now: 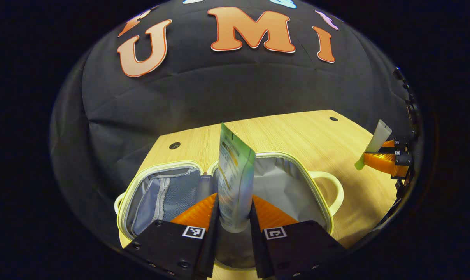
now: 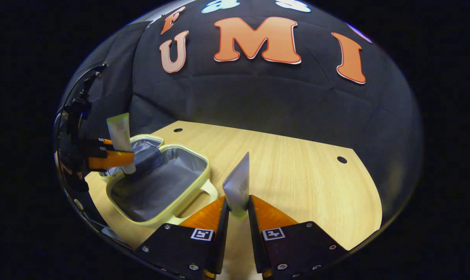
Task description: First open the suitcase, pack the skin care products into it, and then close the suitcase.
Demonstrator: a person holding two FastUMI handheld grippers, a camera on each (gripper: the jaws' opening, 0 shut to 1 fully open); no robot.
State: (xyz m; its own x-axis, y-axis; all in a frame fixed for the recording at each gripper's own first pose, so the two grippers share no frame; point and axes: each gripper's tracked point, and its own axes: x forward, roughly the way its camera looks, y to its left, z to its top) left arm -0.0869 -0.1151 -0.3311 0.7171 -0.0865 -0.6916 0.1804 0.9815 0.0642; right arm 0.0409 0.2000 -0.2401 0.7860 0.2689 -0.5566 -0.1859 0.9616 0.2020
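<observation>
The pale green suitcase lies open on the wooden table, grey lining showing, a mesh zip pocket in its left half. My left gripper is shut on a green and white tube, held upright over the open case. My right gripper is shut on a grey-white tube, upright above the table just right of the suitcase. In the right gripper view, the left gripper hangs over the case with its tube. The right gripper and its tube show at the far right.
The wooden table stretches right of the suitcase, with small round holes near its back edge. The suitcase handle sticks out toward the right. Black cloth wall stands behind the table.
</observation>
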